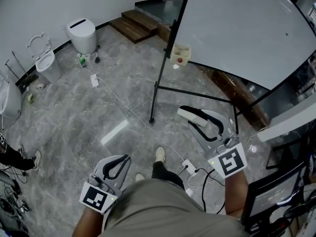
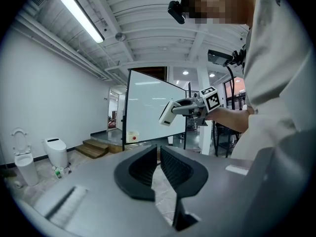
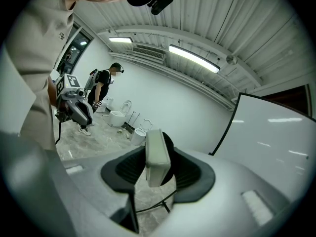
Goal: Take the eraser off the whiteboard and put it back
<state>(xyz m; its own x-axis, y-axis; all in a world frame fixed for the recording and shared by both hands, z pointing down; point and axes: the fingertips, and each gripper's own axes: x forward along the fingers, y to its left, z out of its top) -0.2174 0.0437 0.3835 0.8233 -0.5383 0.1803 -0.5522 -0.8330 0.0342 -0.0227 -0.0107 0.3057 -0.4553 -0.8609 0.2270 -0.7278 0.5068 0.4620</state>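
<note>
the right gripper has its ribbed black jaws set fairly wide and clamped on the eraser, a pale oblong block with rounded corners, held in the air apart from the smooth white whiteboard. the left gripper has its jaws drawn together, only a slit between them, nothing inside. the floor is glossy grey marbled tile.
</note>
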